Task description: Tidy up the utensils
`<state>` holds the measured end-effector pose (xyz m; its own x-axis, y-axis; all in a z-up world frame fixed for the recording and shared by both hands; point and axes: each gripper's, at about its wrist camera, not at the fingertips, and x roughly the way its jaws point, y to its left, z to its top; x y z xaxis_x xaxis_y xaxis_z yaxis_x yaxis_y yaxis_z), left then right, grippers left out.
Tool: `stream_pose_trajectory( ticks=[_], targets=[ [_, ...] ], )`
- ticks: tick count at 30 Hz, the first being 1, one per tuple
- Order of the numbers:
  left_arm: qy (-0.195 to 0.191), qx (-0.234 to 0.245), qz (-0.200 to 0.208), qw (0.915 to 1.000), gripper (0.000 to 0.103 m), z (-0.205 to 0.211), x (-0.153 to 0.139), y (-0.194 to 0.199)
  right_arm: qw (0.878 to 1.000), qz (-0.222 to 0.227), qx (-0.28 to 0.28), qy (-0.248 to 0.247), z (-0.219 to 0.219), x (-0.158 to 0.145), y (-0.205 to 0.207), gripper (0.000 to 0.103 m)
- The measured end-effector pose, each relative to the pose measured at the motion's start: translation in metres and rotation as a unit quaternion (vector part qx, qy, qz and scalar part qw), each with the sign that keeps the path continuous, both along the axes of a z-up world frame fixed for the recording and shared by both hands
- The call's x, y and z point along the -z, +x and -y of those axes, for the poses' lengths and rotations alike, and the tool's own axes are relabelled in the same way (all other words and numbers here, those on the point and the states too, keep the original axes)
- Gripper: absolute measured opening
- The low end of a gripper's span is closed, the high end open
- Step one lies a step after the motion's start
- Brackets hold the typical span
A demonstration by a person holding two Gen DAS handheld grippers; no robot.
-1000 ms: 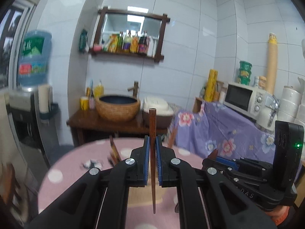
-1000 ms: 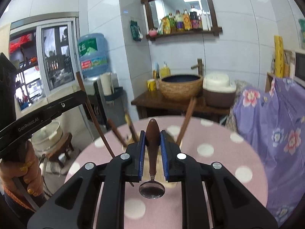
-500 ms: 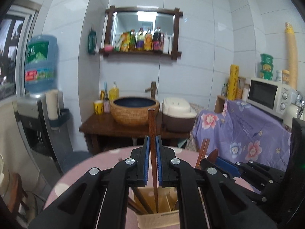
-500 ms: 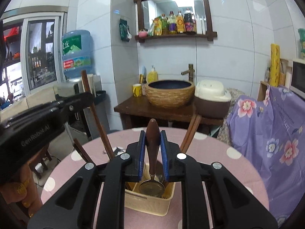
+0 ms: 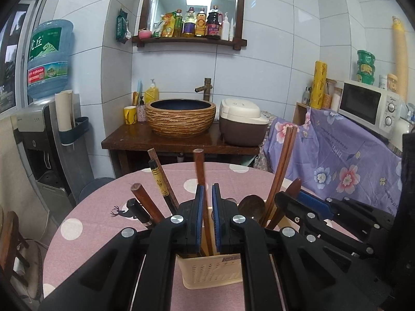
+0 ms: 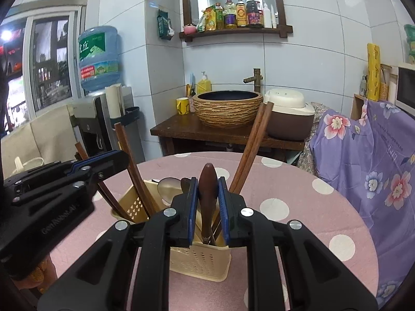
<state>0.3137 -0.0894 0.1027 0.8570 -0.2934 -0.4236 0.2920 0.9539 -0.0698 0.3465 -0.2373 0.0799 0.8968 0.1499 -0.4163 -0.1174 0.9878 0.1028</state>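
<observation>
On the pink dotted table [image 5: 85, 223], seen from the left wrist, stands a cream perforated holder [image 5: 210, 272], directly below the left gripper [image 5: 206, 215]. Its blue pads pinch a dark brown chopstick [image 5: 200, 171], which is square-ended, upright, slightly tilted; the top rises above the fingertips and the lower shaft runs down between them into the holder. More wooden chopsticks lean out of the holder to left and right, with a spoon bowl [image 5: 251, 206] showing just right of the gripper. The right gripper [image 5: 301, 199] enters from the right edge, close beside the holder; its grip cannot be read from this side. From the right wrist, the same holder [image 6: 199, 261] sits under the right gripper [image 6: 208, 207], on the table [image 6: 298, 233]. The pads are clamped on the rounded, dark reddish-brown handle of a spoon [image 6: 207, 189]; the handle tip stands a little above the fingertips, the stem descends into the holder, and its bowl is hidden. A pair of chopsticks [image 6: 255, 142] leans up and right behind the fingers. The left gripper [image 6: 103, 163] shows at left, its chopstick [image 6: 129, 165] slanting down into the holder's far compartment.
</observation>
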Motion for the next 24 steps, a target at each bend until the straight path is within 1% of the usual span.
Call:
stream_pose_trajectory(
  ticks=[2,4,6,7,8,9,10,11,12,13,17,21,24],
  targets=[
    [-0.004,0.005,0.005,1.0000,0.009,-0.002,-0.003,-0.006,1.000,0.006,0.001,0.010,0.005,-0.001,-0.007,0.019],
    [-0.006,0.009,0.015,0.9998,0.022,-0.007,-0.005,-0.019,1.000,0.013,0.005,0.017,0.010,-0.003,-0.018,0.026],
    [-0.013,0.008,0.030,0.9994,0.052,-0.015,-0.005,-0.039,0.999,0.030,0.014,0.020,0.014,-0.004,-0.037,0.054],
    [-0.017,0.007,0.037,0.9991,0.058,-0.020,-0.004,-0.049,0.999,0.039,0.018,0.019,0.016,-0.004,-0.048,0.060],
    [-0.018,0.006,0.045,0.9988,0.065,-0.024,-0.001,-0.058,0.999,0.046,0.025,0.014,0.017,-0.003,-0.061,0.074],
    [-0.015,0.004,0.054,0.9984,0.074,-0.031,0.004,-0.072,0.998,0.052,0.033,0.007,0.018,-0.001,-0.073,0.085],
    [-0.011,0.001,0.060,0.9981,0.079,-0.035,0.008,-0.082,0.997,0.059,0.042,-0.003,0.018,0.004,-0.090,0.089],
    [-0.008,-0.004,0.064,0.9979,0.088,-0.039,0.014,-0.093,0.997,0.064,0.043,-0.010,0.018,0.007,-0.102,0.096],
    [-0.006,-0.007,0.067,0.9977,0.095,-0.044,0.020,-0.103,0.997,0.067,0.042,-0.018,0.018,0.013,-0.115,0.097],
    [-0.007,-0.008,0.070,0.9975,0.098,-0.051,0.029,-0.117,0.997,0.065,0.043,-0.029,0.017,0.023,-0.132,0.097],
    [-0.014,-0.029,0.060,0.9977,0.098,-0.070,0.060,-0.158,0.997,0.039,0.041,-0.047,0.011,0.057,-0.179,0.097],
    [-0.035,-0.053,0.040,0.9972,0.098,-0.087,0.093,-0.202,0.999,0.018,0.030,-0.038,0.000,0.097,-0.232,0.097],
    [-0.051,-0.059,0.024,0.9967,0.098,-0.097,0.109,-0.229,0.999,0.016,0.022,-0.044,-0.008,0.116,-0.267,0.097]
  ],
)
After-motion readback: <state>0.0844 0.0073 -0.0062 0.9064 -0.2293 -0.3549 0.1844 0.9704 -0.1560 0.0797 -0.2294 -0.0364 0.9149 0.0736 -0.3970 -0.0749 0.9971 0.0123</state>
